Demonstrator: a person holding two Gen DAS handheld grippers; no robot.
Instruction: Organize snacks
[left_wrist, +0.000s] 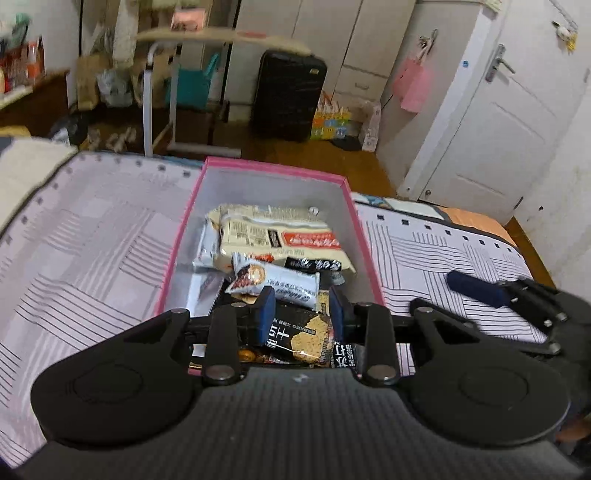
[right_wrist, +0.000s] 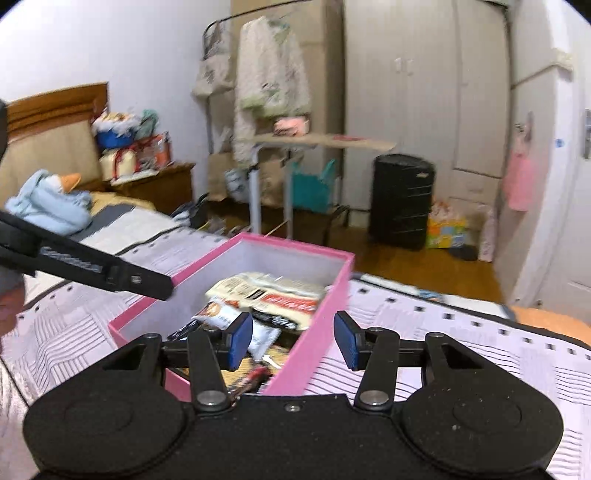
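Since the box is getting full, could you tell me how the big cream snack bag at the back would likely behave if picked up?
The cream snack bag looks like a thin, puffy film pack, so it is probably light and floppy, sagging either side of the tongs. Its glossy wrapper may be slippery. It lies on other packets in the pink box, so lifting it may shift them.

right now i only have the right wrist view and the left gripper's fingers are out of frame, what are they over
Observer: The left gripper hangs over the near end of the pink cardboard box, its fingers flanking a black cracker packet. I cannot tell whether it is clamped.
Operator: anything along the box's left wall
Observer: A silvery grey wrapper stands on edge there, beside the big cream plastic packet.
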